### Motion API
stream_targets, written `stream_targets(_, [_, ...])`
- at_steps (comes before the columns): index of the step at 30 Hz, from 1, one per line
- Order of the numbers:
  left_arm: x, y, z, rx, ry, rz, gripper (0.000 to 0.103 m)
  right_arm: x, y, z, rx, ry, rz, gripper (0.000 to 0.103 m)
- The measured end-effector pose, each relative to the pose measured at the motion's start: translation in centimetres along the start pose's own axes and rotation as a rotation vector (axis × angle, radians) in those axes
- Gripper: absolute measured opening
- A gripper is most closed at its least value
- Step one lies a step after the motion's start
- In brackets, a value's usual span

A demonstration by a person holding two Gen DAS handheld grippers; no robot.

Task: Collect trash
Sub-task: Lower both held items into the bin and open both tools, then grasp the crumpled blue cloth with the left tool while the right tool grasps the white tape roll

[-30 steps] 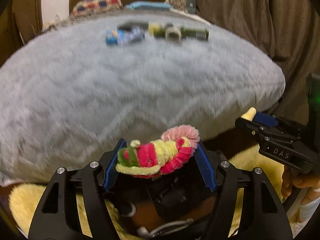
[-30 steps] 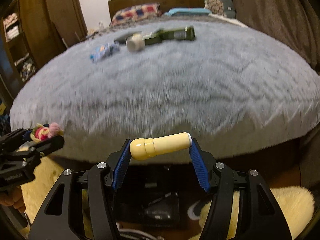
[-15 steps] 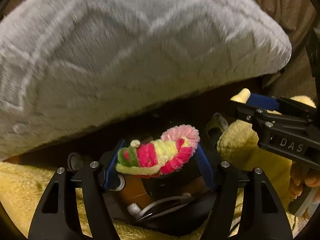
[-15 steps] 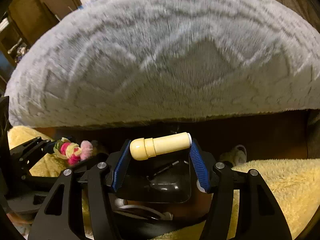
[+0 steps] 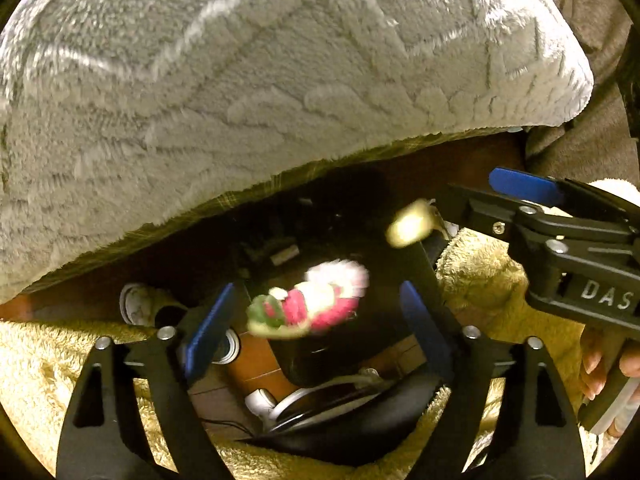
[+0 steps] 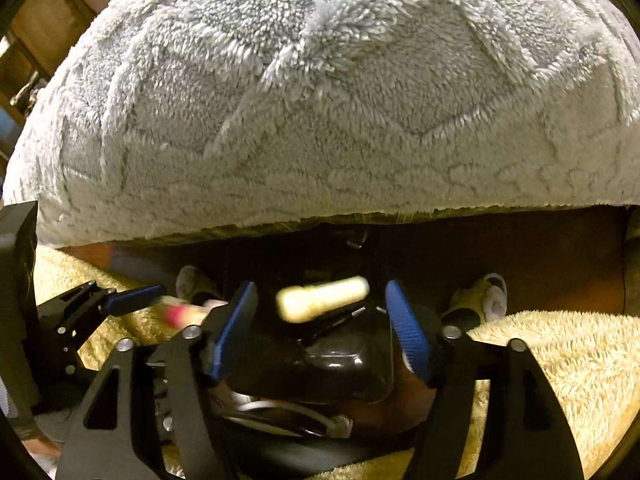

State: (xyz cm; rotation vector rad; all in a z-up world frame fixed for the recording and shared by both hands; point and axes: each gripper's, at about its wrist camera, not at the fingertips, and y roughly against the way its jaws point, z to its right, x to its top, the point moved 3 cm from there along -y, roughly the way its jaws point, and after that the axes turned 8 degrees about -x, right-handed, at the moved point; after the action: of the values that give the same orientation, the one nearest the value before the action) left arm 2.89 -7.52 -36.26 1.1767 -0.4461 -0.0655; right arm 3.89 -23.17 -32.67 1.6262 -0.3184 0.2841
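My left gripper (image 5: 316, 320) is open. A fuzzy pink, yellow and green pipe-cleaner bundle (image 5: 308, 302) is blurred in mid-air between its blue pads, touching neither, above a black bin (image 5: 316, 360). My right gripper (image 6: 320, 320) is open too. A cream plastic tube (image 6: 322, 298) is blurred in the gap between its pads, over the same black bin (image 6: 340, 360). In the left wrist view the tube (image 5: 408, 224) shows blurred beside the right gripper (image 5: 520, 188). In the right wrist view the left gripper (image 6: 132, 296) and the bundle (image 6: 180, 314) show at the left.
The grey fluffy bed cover (image 6: 320, 100) hangs close above and behind the bin. A yellow shaggy rug (image 6: 560, 360) lies on both sides. Slippers (image 6: 484, 292) and white cables (image 5: 320, 392) lie on the brown floor by the bin.
Both grippers have opened and let go. The pipe-cleaner bundle and the cream tube have left the pads and are dropping toward the black bin. Both cameras have tilted further down.
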Motion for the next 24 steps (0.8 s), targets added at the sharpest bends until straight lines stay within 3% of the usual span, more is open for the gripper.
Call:
stream_targets(7, [0.9, 2.7, -0.7, 0.032, 0.009, 0.065, 0.088, 2.0, 3.0, 1.6, -0.03, -0.041, 0.075, 0.08])
stream_targets(9, [0.7, 4.6, -0.8, 0.048, 0.004, 0.109, 0.088, 2.8, 4.7, 2.3, -0.048, -0.061, 0.13, 0.088])
stream_targets(13, [2.1, 8.8, -1.1, 0.111, 0.0, 0.216, 0.088, 4.4, 8.0, 3.2, -0.062, -0.084, 0.234, 0.092])
stream_targets(17, [4.2, 13.0, -2.2, 0.172, -0.009, 0.316, 0.088, 6.2, 10.7, 3.5, -0.081, -0.085, 0.317, 0.092])
stream_targets(24, [9.0, 17.4, -4.0, 0.23, -0.006, 0.411, 0.088, 11.0, 12.0, 2.2, -0.09, -0.053, 0.39, 0.092])
